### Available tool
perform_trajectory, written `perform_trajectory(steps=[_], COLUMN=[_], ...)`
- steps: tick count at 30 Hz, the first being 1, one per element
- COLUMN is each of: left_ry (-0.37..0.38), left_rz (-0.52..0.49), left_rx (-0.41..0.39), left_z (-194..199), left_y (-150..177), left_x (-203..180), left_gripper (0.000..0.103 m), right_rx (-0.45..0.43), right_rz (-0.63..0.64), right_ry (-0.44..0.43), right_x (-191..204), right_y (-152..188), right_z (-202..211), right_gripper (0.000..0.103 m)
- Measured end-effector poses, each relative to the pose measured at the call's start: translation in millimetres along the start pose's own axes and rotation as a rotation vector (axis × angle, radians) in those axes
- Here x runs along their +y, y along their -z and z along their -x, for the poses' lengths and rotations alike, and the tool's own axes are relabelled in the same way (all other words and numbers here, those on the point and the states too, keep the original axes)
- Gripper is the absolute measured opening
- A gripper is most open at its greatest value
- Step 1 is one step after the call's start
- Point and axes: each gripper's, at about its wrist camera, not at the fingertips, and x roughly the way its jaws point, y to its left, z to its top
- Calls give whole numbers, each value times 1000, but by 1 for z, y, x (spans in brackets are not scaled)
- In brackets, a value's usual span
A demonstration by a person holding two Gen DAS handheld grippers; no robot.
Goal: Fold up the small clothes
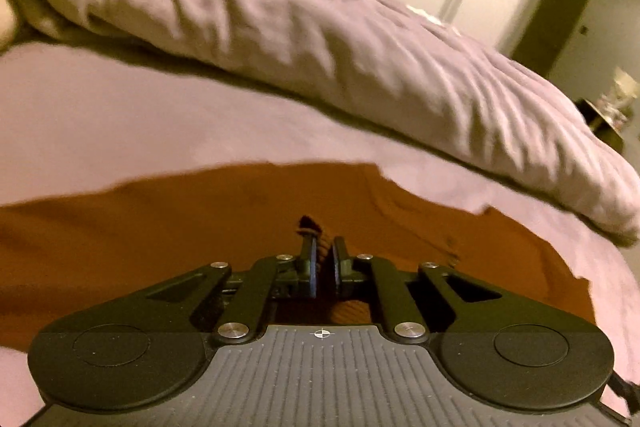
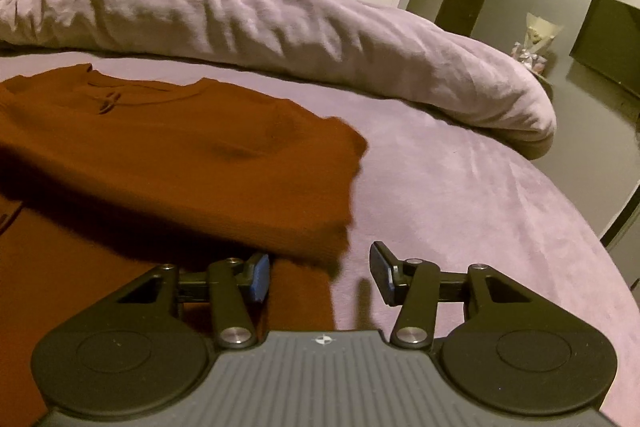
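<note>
Purple bedding (image 2: 460,179) is spread under a rust-brown top (image 2: 168,147), partly folded. A pinch of it is clamped in the left claw (image 1: 323,259); the right claw (image 2: 320,279) is held half open, empty, at its edge. The thin pinch could slip free and the fold could be lost.

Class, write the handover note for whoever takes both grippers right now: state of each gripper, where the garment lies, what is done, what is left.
Left gripper: shut, pinching a bit of the rust-brown top.
Right gripper: open, nothing between its fingers, at the top's right edge.
Top: spread on the purple bedsheet, in front of the rumpled duvet; one part is already folded over the rest.
Done: a first fold appears laid.
Left: probably release the pinch, smooth it, then fold again to finish.
</note>
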Motion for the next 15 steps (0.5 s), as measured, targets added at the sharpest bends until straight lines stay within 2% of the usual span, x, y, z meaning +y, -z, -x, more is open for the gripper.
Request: perform_trajectory(steps=[4,8,12,15], left_ry=[-109,-157,-144,-115], left_rz=[15,41,76,68], left_rx=[0,45,60,73], left_z=[-3,-12,-14,-16], left_y=[0,12,14,11], left_x=[24,42,48,47], left_gripper=[10,10,10,13], right_rx=[10,15,37,38], right_rz=[-13,-39,-87,-78], right_ry=[40,43,36,18], right_x=[-5,-13,-21,-22], right_y=[3,4,4,3], right_z=[-6,-12,-15,-8], right_gripper=[50,57,63,64])
